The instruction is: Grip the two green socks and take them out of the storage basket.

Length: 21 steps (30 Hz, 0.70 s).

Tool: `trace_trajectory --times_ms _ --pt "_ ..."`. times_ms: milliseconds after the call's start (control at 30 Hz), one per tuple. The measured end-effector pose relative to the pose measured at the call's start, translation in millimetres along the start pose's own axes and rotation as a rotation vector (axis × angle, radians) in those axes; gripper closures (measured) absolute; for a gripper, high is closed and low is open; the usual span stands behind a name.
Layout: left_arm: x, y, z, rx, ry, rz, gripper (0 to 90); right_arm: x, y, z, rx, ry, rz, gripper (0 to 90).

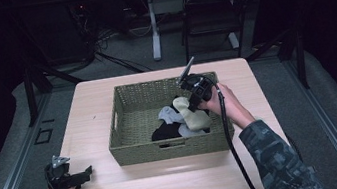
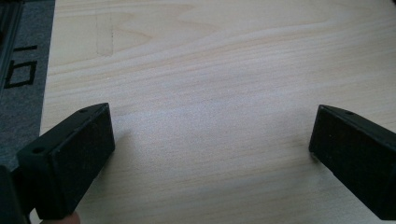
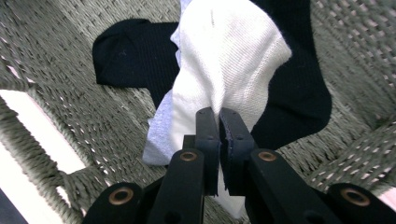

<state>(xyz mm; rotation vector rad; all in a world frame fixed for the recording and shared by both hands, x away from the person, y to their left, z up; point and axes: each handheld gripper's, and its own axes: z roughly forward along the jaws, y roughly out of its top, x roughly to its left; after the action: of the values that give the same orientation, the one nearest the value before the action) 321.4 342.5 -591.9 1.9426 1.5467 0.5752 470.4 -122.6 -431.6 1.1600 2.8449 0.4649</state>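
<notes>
While your right gripper (image 1: pixel 193 102) hangs over the olive woven wicker basket (image 1: pixel 137 149) in the high view, it has the cream knit sock (image 1: pixel 194 116) pinched, the cloth trailing down onto the pile inside. That pile sits in the basket's right half: a black sock (image 1: pixel 164 131) low at the front, a pale grey sock (image 1: pixel 169 114) behind it. Basket stands mid-table on the light wooden tabletop (image 1: pixel 170 185). Your left gripper (image 1: pixel 85 175) rests at the table's near left corner, well apart from the basket.

Left gripper view: both black jaws stand wide apart, released, with bare wood grain (image 2: pixel 210 93) between them. Grey floor (image 2: pixel 18 70) shows past the table edge.

Right gripper view: your jaws are clenched tight on a fold of the cream sock (image 3: pixel 229 60), which is drawn up toward the camera. Under it lie the black sock (image 3: pixel 126 56) and a strip of the grey one (image 3: pixel 161 126), both on the woven basket floor (image 3: pixel 70 116).
</notes>
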Motion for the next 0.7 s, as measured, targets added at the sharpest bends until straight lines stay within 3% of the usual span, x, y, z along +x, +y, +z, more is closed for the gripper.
trace_trajectory --times_ms 233,700 --pt "0.0 0.0 0.0 0.0 0.0 0.0 0.0 -0.3 2.9 -21.9 -0.004 -0.019 -0.013 87.1" --pt "0.0 0.0 0.0 0.0 0.0 0.001 0.0 1.4 10.9 -47.8 -0.001 -0.027 -0.019 86.9"
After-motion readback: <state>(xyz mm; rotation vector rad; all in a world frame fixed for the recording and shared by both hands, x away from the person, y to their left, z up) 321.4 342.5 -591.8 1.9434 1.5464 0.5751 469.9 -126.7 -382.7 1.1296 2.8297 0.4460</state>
